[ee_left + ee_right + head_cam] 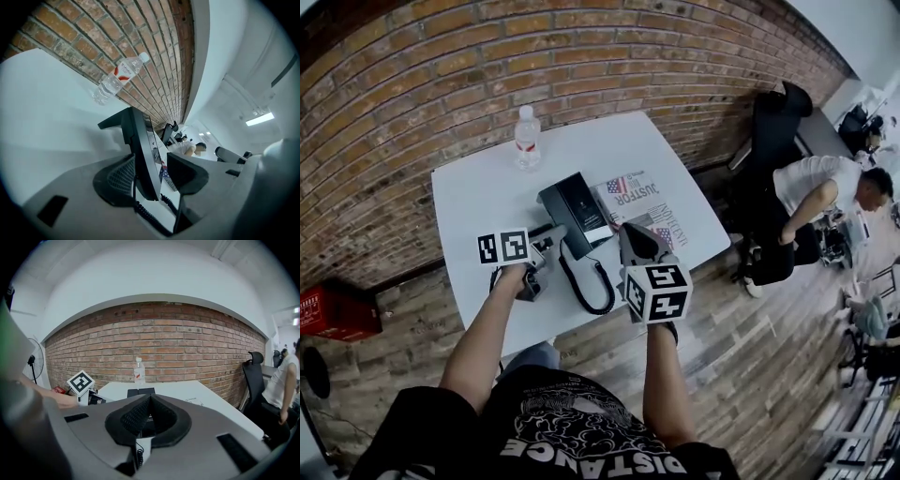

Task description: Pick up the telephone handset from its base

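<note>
Black telephone handset [558, 217] rests on its base [584, 204] at frame centre. Left gripper [550, 243], jaws apart, straddles its near end, seemingly ready to clamp. Right gripper [636, 246] hovers alongside, pinched together, empty.

The left hand-held gripper [151, 164] jaws apart; right hand-held gripper [149, 400] jaws together

Parted claw [159, 171] astride black telephone [141, 149]

Phone [574, 214] on table [478, 192]. Bottle [527, 137] behind phone, papers [642, 208] right of it, cord [592, 289] before it; your left gripper [549, 244] near-left, right gripper [632, 238] near-right.
</note>
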Motion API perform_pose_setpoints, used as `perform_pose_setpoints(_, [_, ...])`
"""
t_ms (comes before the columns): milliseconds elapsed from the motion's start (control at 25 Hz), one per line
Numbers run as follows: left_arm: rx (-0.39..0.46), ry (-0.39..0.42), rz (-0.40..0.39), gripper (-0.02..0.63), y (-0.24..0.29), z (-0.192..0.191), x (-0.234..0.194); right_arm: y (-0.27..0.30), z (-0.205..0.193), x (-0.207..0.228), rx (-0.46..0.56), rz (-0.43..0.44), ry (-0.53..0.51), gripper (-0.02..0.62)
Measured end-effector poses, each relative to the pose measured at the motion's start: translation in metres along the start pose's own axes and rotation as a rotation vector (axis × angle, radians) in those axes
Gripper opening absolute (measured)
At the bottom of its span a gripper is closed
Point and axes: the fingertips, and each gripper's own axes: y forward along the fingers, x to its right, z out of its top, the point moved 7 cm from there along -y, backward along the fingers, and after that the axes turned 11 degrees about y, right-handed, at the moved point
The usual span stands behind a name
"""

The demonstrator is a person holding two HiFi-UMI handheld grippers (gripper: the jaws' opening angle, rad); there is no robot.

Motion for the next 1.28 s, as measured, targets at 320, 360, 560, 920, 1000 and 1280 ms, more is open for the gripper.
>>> perform_pose_setpoints(320, [-0.020, -0.056, -0.040, 0.200, 0.022, 0.000, -0.014, 0.018, -0.003, 0.012, -0.018, -0.017, 0.009, -0.002])
perform_pose_setpoints(360, [-0.021, -0.061, -0.043, 0.191, 0.023, 0.000, -0.015, 0.020, -0.004, 0.013, -0.020, -0.019, 0.012, -0.002])
perform_pose_setpoints(560, [-0.006, -0.095, -0.021, 0.097, 0.023, -0.001, -0.020, 0.018, -0.004, 0.021, -0.021, -0.041, 0.026, -0.002])
perform_pose_setpoints(920, [0.045, -0.166, -0.023, 0.072, 0.021, 0.002, -0.009, 0.000, -0.005, 0.031, -0.002, -0.075, 0.042, -0.002])
perform_pose_setpoints(1000, [0.052, -0.144, -0.026, 0.071, 0.018, 0.005, -0.001, -0.007, -0.005, 0.031, 0.003, -0.081, 0.044, -0.002])
perform_pose_setpoints(1280, [0.094, -0.060, -0.069, 0.071, 0.007, 0.017, 0.041, -0.037, -0.004, 0.029, 0.025, -0.095, 0.044, -0.002])
